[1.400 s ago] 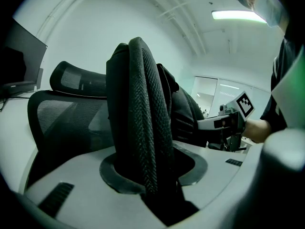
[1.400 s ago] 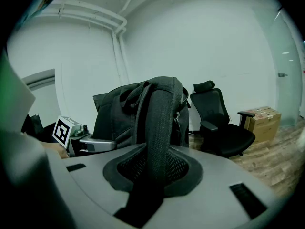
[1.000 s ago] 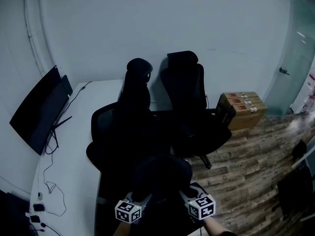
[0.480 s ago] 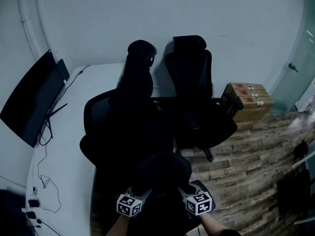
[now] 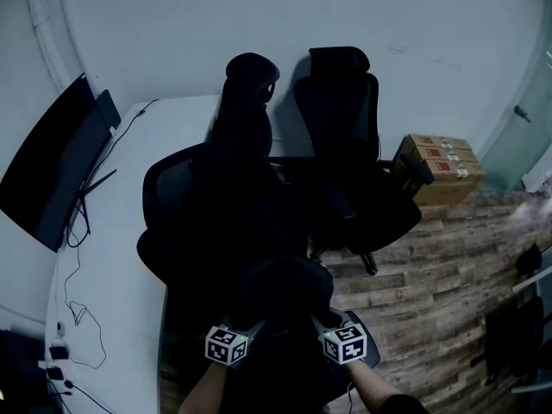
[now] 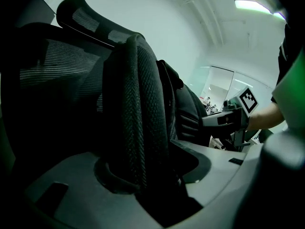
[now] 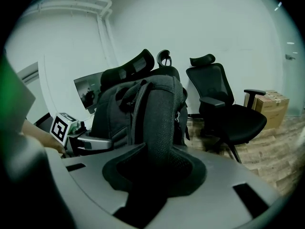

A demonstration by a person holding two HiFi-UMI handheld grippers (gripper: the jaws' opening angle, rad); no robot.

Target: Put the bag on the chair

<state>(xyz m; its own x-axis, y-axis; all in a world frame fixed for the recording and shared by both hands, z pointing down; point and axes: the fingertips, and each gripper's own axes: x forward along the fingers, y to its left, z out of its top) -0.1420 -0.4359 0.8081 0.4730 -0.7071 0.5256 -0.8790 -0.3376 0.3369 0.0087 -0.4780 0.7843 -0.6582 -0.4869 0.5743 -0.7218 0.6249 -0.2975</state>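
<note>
A wooden plank floor (image 5: 431, 317) spreads to the right of the near office chair (image 5: 168, 192). A long white bench (image 5: 129, 257) runs along that chair's left side. The near office chair is black, with a mesh back and a headrest, and it faces us. A second black office chair (image 5: 345, 119) stands just beyond it to the right, close to the pale wall. On the bench, left of the near chair, a dark curved monitor (image 5: 47, 171) stands upright. Thin black cables (image 5: 82, 309) trail along the bench from it toward us. A stack of cardboard boxes (image 5: 444, 166) sits on the floor well to the right of the near chair, past the second chair.

A black backpack (image 5: 280, 291) is upright at the front of the near chair, over its seat, between the chair and us. It is too dark for us to tell whether its base touches the seat.

We hold it from the side nearest us with two grippers, one on each strap. The left gripper (image 6: 152, 185) has a padded shoulder strap (image 6: 138, 104) between its fingers. Those fingers have just been opening and now stand part-way apart, with the strap loose against one side and a dark gap on the other. The right gripper (image 7: 152, 185) has its fingers narrowed onto the other shoulder strap (image 7: 159, 123), which fills the space between them.
</note>
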